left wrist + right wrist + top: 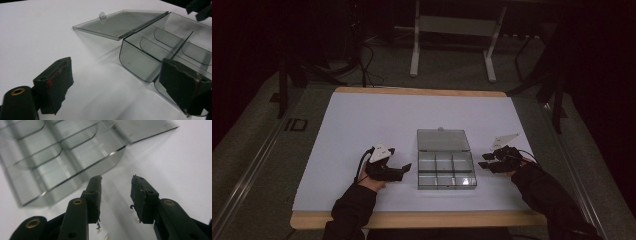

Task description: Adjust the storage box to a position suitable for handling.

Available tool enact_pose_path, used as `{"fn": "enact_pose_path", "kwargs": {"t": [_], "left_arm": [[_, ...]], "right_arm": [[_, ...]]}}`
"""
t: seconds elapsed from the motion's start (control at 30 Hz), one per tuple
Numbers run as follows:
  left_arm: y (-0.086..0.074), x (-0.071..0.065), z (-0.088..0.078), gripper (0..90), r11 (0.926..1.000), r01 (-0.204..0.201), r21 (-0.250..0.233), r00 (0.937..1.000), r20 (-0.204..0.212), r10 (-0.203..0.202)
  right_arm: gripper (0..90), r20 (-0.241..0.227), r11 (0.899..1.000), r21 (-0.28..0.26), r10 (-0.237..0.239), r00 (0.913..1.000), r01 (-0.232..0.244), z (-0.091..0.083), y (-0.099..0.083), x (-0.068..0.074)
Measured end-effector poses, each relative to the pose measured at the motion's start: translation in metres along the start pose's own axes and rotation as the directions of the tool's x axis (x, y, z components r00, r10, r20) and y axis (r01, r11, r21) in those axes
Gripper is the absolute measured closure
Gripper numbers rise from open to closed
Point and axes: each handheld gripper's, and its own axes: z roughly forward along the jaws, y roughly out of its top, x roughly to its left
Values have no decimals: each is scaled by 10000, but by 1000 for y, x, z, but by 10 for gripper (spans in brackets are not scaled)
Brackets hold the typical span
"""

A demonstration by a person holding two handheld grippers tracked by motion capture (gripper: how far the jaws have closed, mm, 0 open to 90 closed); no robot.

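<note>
A clear smoky plastic compartment box (446,171) lies open on the white table top, its lid (443,140) folded flat toward the far side. My left gripper (406,169) rests on the table just left of the box, jaws pointing at it. In the left gripper view the box (150,47) and lid (120,23) lie ahead, and my left gripper (117,72) stands open wide with nothing held. My right gripper (484,161) hovers just right of the box. In the right gripper view my right gripper (116,185) is open and holds nothing, with the box (62,157) just beyond its tips.
The white sheet (372,125) covers a wooden-edged table (412,219). Broad bare surface lies left of and behind the box. A white metal stand (452,30) and cables (367,65) sit on the dark floor past the far edge.
</note>
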Motion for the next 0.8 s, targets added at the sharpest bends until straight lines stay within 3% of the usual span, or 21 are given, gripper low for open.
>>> {"fn": "enact_pose_path", "kwargs": {"t": [0.17,0.23,0.47,0.63,0.7,0.77,0.8], "left_arm": [[-4,0,2,96,9998,-172,-74,9998,25,172],[-4,0,1,94,9998,-149,-112,9999,38,149],[-5,1,0,94,9995,-147,-292,9996,227,154],[-5,-2,1,94,9986,-492,-206,9986,202,496],[-5,-2,1,94,9986,-482,-201,9986,200,486],[-5,-2,0,94,9987,-465,-223,9987,216,470],[-5,-2,0,94,9987,-446,-244,9987,219,451]], "right_arm": [[602,-485,9972,507,-526,9974,550,-1,-5,5],[602,-821,9926,801,-850,9930,916,0,-7,8],[627,-1255,9785,1282,-1458,9813,1617,-1,-7,14],[635,-1571,9590,1755,-1959,9680,2225,-4,-5,19],[638,-1669,9484,1961,-2182,9615,2492,-5,-4,21],[639,-1720,9449,2047,-2224,9597,2556,-5,-4,21],[647,-1730,9339,2330,-2347,9565,2713,-5,-3,22]]}}
